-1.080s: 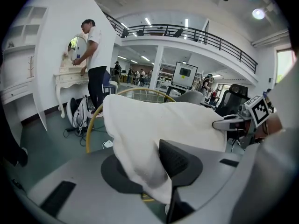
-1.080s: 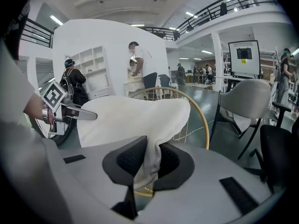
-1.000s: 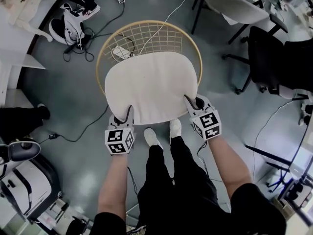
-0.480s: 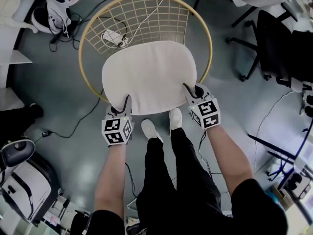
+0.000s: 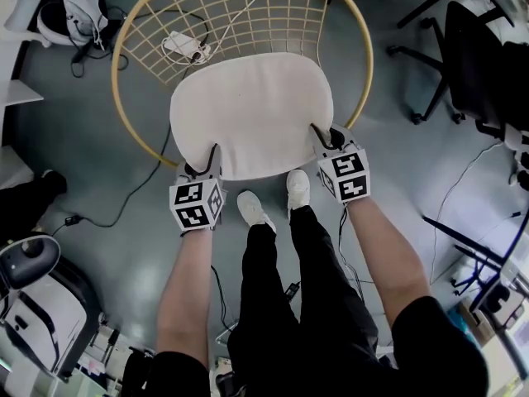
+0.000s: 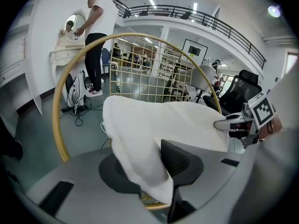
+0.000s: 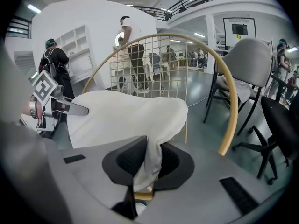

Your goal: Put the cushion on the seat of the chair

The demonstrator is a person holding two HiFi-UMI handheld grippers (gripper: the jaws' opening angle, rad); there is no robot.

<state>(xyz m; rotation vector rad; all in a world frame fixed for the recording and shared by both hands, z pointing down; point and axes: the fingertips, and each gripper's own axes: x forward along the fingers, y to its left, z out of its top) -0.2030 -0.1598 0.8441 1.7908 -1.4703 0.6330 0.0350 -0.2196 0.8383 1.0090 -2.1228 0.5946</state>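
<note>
grey floor (image 5: 124, 246) lies below both tools, and a power strip (image 5: 186, 46) with cables shows through the wire mesh (image 5: 248, 15) ahead of them.

chair (image 5: 126, 106): it has a round gold rim and stands directly ahead of the tool tips. the mesh rises beyond the cushion, and the front of the rim passes just under both tools.

cushion (image 5: 252, 114): it is white and spread flat between the two tools, reaching forward from them across the lower part of the ring. the seat surface is covered, so contact between cushion and seat cannot be confirmed.

left tool (image 5: 202, 162): it sits at the cushion's near left corner. its jaws are opening with the bunched corner between them, and the fabric touches both pads (image 6: 180, 160).

right tool (image 5: 328, 137): it sits at the near right corner. its jaws are clamped on a thin fold of the cushion's edge, which hangs down through the gap.

both tools point forward and down. the person's shoes (image 5: 252, 209) stand just behind and between the tools. a black office chair (image 5: 488, 64) stands well off the right tool's outer side.
</note>
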